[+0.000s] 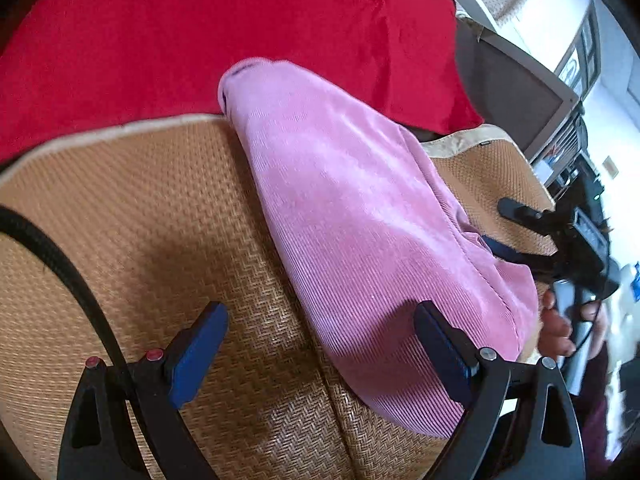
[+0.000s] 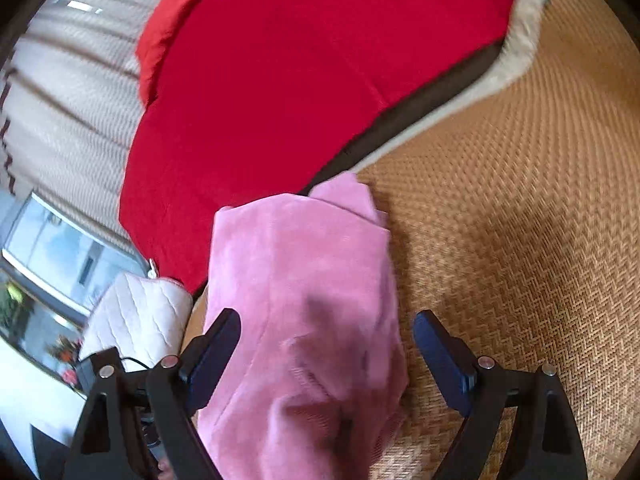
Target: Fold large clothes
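Pink corduroy garment (image 1: 360,240) folded into a long narrow bundle, lying on a woven straw mat (image 1: 152,216), far end reaching a red blanket (image 1: 200,32). Left tool (image 1: 320,344) spread wide, right finger touching the garment's near edge, left finger over bare mat, nothing clamped. Right tool (image 2: 326,354) also spread apart, straddling the garment's (image 2: 304,300) near end without pinching it. Seen from the left wrist, right tool (image 1: 532,236) at the bundle's right end, one blue pad against the fabric. White quilted cushion (image 2: 136,312) at left of the garment.
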`<action>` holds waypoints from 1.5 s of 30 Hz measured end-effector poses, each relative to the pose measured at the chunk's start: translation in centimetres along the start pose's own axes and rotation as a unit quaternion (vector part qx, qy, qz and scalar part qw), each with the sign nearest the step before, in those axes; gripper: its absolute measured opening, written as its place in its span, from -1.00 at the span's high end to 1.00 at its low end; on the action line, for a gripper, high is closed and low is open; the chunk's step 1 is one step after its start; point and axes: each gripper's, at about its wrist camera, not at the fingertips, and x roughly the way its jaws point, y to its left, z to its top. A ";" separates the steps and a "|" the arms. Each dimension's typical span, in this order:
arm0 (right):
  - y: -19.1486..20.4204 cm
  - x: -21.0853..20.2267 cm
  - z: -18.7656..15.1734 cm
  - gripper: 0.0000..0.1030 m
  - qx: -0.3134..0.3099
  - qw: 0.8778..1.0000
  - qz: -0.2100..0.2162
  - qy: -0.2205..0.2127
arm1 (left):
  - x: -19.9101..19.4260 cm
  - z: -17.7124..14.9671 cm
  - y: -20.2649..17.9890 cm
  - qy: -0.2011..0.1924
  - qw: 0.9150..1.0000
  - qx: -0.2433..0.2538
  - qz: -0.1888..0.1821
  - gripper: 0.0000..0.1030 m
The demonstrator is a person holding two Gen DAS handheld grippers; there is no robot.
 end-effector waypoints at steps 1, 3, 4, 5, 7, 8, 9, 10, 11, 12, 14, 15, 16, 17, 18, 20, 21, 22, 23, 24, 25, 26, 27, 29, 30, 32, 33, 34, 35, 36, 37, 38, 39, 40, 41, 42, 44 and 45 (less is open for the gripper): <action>-0.5 0.3 0.1 -0.76 0.008 1.000 0.002 0.005 | 0.2 0.0 0.3 0.003 1.000 -0.008 -0.006 -0.83; -1.1 1.0 0.5 -0.76 0.021 1.000 0.005 0.018 | 0.7 0.2 1.1 0.010 0.999 -0.033 -0.033 -0.83; -1.3 1.3 0.5 -0.76 0.023 0.999 0.010 0.024 | 1.0 0.4 1.5 0.012 0.998 -0.045 -0.046 -0.83; -1.5 1.9 0.7 -0.76 0.027 0.999 0.019 0.031 | 1.1 0.4 1.8 0.013 0.997 -0.050 -0.051 -0.83; -1.6 3.1 1.0 -0.76 0.029 0.998 0.028 0.046 | 1.8 0.7 2.2 0.018 0.996 -0.060 -0.070 -0.83; -1.7 3.6 1.1 -0.76 0.030 0.998 0.033 0.054 | 2.1 1.1 2.5 0.020 0.995 -0.063 -0.077 -0.83; -1.8 4.3 1.2 -0.76 0.033 0.997 0.040 0.064 | 2.4 1.2 2.7 0.020 0.993 -0.070 -0.089 -0.83; -2.0 5.2 1.2 -0.76 0.037 0.995 0.050 0.079 | 2.6 1.3 2.9 0.020 0.992 -0.076 -0.098 -0.83; -2.0 5.7 1.2 -0.75 0.034 0.994 0.051 0.087 | 2.7 1.4 3.0 0.020 0.991 -0.079 -0.104 -0.83; -1.8 6.1 1.2 -0.75 0.025 0.994 0.050 0.092 | 3.0 1.6 3.3 0.021 0.990 -0.086 -0.114 -0.83; -1.1 6.8 0.9 -0.76 0.008 0.993 0.065 0.100 | 3.5 1.8 3.6 0.022 0.987 -0.097 -0.129 -0.83; -0.8 7.1 0.8 -0.76 0.002 0.993 0.065 0.103 | 3.8 2.0 3.8 0.021 0.984 -0.105 -0.142 -0.83; -0.4 7.5 0.6 -0.77 -0.006 0.992 0.063 0.105 | 3.9 2.1 3.8 0.020 0.983 -0.109 -0.148 -0.83; 0.0 7.8 0.4 -0.77 -0.012 0.992 0.064 0.104 | 4.2 2.3 3.9 0.018 0.980 -0.116 -0.161 -0.83; 0.3 7.9 0.3 -0.77 -0.014 0.992 0.070 0.106 | 4.2 2.5 4.1 0.016 0.979 -0.118 -0.168 -0.83; 1.1 8.5 -0.1 -0.73 -0.013 0.991 0.082 0.108 | 4.7 3.0 3.3 0.016 0.977 -0.115 -0.177 -0.83; 1.4 8.8 -0.3 -0.70 -0.015 0.990 0.081 0.111 | 4.7 3.1 2.7 0.013 0.981 -0.103 -0.163 -0.81; 1.8 9.1 -0.5 -0.61 -0.018 0.990 0.077 0.113 | 4.9 3.2 2.2 0.011 0.983 -0.095 -0.159 -0.81; 2.3 9.2 -0.8 -0.54 -0.020 0.990 0.076 0.114 | 4.7 3.2 1.6 0.003 0.986 -0.079 -0.149 -0.81; 2.6 9.3 -1.0 -0.48 -0.023 0.990 0.076 0.114 | 4.5 3.1 1.2 -0.001 0.987 -0.070 -0.142 -0.80; 3.3 9.1 -1.3 -0.35 -0.033 0.991 0.072 0.110 | 4.4 3.1 0.8 -0.004 0.989 -0.062 -0.137 -0.73; 3.9 8.9 -1.4 -0.25 -0.040 0.991 0.068 0.105 | 4.2 3.2 0.7 -0.006 0.989 -0.058 -0.133 -0.68; 4.5 8.6 -1.5 -0.19 -0.047 0.992 0.068 0.100 | 3.9 3.4 0.7 -0.009 0.990 -0.056 -0.131 -0.55; 5.4 7.8 -1.5 -0.05 -0.054 0.992 0.076 0.089 | 3.1 3.8 1.2 -0.013 0.985 -0.065 -0.159 -0.27; 5.7 7.5 -1.4 -0.04 -0.055 0.992 0.077 0.087 | 2.7 3.9 1.4 -0.014 0.984 -0.067 -0.162 -0.26; 6.4 7.1 -1.7 -0.02 -0.061 0.992 0.078 0.083 | 1.8 4.0 1.3 -0.022 0.986 -0.058 -0.154 -0.25; 6.7 6.9 -2.0 -0.01 -0.061 0.991 0.081 0.083 | 1.3 4.1 1.3 -0.026 0.987 -0.054 -0.151 -0.25; 7.1 6.8 -2.2 0.00 -0.062 0.991 0.084 0.081 | 0.8 4.1 1.3 -0.029 0.987 -0.052 -0.149 -0.25; 7.6 6.7 -2.4 0.00 -0.065 0.991 0.085 0.078 | 0.6 4.3 1.2 -0.031 0.987 -0.051 -0.148 -0.25; 8.0 6.5 -2.6 0.00 -0.069 0.991 0.087 0.074 | 0.2 4.4 1.2 -0.035 0.987 -0.050 -0.147 -0.25; 8.5 6.2 -2.7 0.00 -0.071 0.991 0.092 0.069 | -0.4 4.4 1.3 -0.040 0.987 -0.049 -0.146 -0.25; 8.9 6.0 -2.8 0.00 -0.073 0.990 0.099 0.064 | -1.0 4.4 1.4 -0.044 0.987 -0.048 -0.145 -0.25; 9.4 5.8 -3.0 0.00 -0.074 0.990 0.105 0.060 | -1.5 4.5 1.3 -0.049 0.988 -0.046 -0.142 -0.25; 9.9 5.8 -3.1 0.01 -0.077 0.990 0.109 0.056 | -2.0 4.6 1.2 -0.054 0.988 -0.042 -0.137 -0.25; 10.3 5.8 -3.3 0.01 -0.080 0.989 0.111 0.052 | -2.7 4.6 1.1 -0.060 0.989 -0.034 -0.127 -0.25; 10.8 5.8 -3.5 0.01 -0.084 0.989 0.112 0.049 | -3.2 4.6 1.1 -0.064 0.990 -0.029 -0.120 -0.25; 11.5 5.4 -4.0 0.01 -0.093 0.988 0.115 0.042 | -4.2 4.5 1.2 -0.073 0.991 -0.022 -0.108 -0.25; 11.7 5.2 -4.3 0.01 -0.097 0.988 0.117 0.038 | -4.5 4.6 1.1 -0.075 0.992 -0.021 -0.104 -0.25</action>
